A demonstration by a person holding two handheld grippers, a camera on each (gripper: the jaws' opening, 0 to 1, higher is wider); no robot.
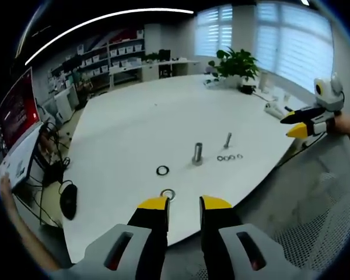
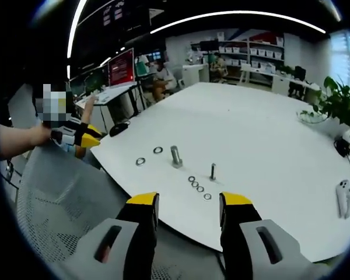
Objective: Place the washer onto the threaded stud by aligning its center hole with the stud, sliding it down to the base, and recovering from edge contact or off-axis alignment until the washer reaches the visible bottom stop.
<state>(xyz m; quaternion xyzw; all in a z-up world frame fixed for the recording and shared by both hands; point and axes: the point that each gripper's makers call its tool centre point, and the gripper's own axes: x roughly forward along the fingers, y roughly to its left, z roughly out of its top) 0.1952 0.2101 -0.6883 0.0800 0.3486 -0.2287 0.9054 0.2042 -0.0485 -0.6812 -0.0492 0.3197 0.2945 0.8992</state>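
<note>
Your left gripper [image 1: 184,203] shows black jaws tipped in yellow on a grey body with red-lit slots, and your right gripper [image 2: 189,200] wears the same black, yellow and grey. Under them spreads the plain white counter [image 1: 134,122], unpatterned. On it you have a dull grey metal threaded stud [image 1: 197,153], a thinner grey bolt [image 1: 227,140], a black rubber ring [image 1: 162,170], a silvery steel washer [image 1: 168,193] and a row of small dark-rimmed washers [image 2: 199,188]. Beyond sit a green leafy plant [image 1: 238,63], a red screen [image 1: 16,108] and a grey mesh chair [image 2: 58,204].
</note>
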